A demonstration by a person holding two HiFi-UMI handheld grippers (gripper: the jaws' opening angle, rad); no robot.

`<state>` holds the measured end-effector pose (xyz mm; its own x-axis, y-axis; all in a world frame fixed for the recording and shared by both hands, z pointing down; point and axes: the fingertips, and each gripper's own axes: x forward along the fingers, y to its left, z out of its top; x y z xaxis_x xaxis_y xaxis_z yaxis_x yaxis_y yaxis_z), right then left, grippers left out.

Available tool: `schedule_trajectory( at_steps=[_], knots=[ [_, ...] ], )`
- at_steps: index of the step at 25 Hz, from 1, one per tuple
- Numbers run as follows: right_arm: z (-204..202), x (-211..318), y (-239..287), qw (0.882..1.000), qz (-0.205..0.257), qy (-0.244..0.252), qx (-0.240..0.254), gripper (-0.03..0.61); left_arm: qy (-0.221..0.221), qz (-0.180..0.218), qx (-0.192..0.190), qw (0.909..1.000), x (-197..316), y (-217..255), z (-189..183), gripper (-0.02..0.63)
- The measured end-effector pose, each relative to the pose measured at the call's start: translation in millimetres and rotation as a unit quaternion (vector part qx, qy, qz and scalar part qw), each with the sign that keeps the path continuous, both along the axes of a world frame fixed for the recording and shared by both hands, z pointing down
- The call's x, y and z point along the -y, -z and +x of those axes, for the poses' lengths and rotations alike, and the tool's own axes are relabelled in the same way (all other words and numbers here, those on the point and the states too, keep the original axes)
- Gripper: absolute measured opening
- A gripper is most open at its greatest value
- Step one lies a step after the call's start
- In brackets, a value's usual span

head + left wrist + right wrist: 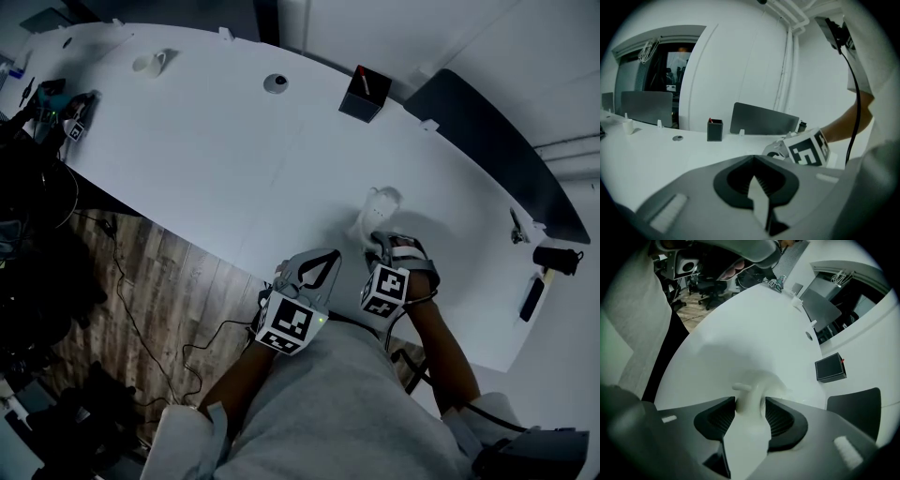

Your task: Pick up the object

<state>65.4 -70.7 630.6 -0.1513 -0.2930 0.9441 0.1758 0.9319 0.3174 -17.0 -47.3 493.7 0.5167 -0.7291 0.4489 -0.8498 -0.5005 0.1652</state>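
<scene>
A white plastic object point(382, 208) with a narrow neck and a small crossbar lies on the white table point(216, 159). My right gripper point(376, 240) reaches it from the near side. In the right gripper view the object's neck point(750, 401) stands between the spread jaws of that gripper point(750, 414), close to both pads, and I see no squeeze on it. My left gripper point(328, 257) hangs by the table's front edge to the left, shut and empty. Its closed jaws point(757, 190) point across the table, with the right gripper's marker cube point(806, 147) just beyond.
A black pen box point(365, 93), a round grey disc point(276, 83) and a white cup point(151, 63) stand farther back. A dark panel point(487, 141) borders the far right edge. Black tools point(546, 272) lie at the right end. Cables cross the wooden floor point(141, 281) at left.
</scene>
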Motion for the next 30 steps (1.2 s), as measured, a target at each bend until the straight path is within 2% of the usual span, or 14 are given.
schedule_trajectory(
  at_steps=[6,11,16,19,22,25,26,27,30],
  knots=[
    [1.6,-5.5,0.4,1.000,0.025,0.018,-0.005,0.184,-0.005,-0.007,-0.012,0.9999,1.2,-4.9,2.0,0.002],
    [2.2,-12.4,7.9,0.999,0.038,0.017,0.011,0.181,-0.001,-0.017,-0.023,0.9996,3.1,-9.2,-1.4,0.002],
    [-1.7,-12.3,25.7,0.996,0.073,0.027,0.033,0.181,-0.006,-0.019,-0.025,0.9995,4.6,-9.2,-1.3,0.002],
    [-8.9,-13.4,46.6,0.992,0.105,0.051,0.055,0.179,-0.011,-0.035,-0.054,0.9978,5.7,-5.8,-2.7,0.002],
    [-14.3,-12.9,69.8,0.981,0.152,0.098,0.069,0.181,-0.001,-0.057,-0.117,0.9914,13.9,3.2,-10.8,0.002],
    [-16.7,-13.0,95.9,0.967,0.201,0.133,0.080,0.181,0.001,-0.064,-0.147,0.9871,25.9,16.2,-20.9,0.003],
    [-17.4,-13.6,104.7,0.962,0.216,0.142,0.085,0.181,-0.006,-0.069,-0.153,0.9858,28.9,19.9,-21.3,0.076],
    [-18.2,-14.6,113.2,0.957,0.232,0.151,0.089,0.181,-0.014,-0.075,-0.161,0.9840,31.7,24.3,-20.7,0.117],
    [-21.6,-18.3,135.0,0.938,0.279,0.178,0.099,0.181,-0.037,-0.086,-0.213,0.9726,39.3,42.5,-15.7,0.155]
  ],
)
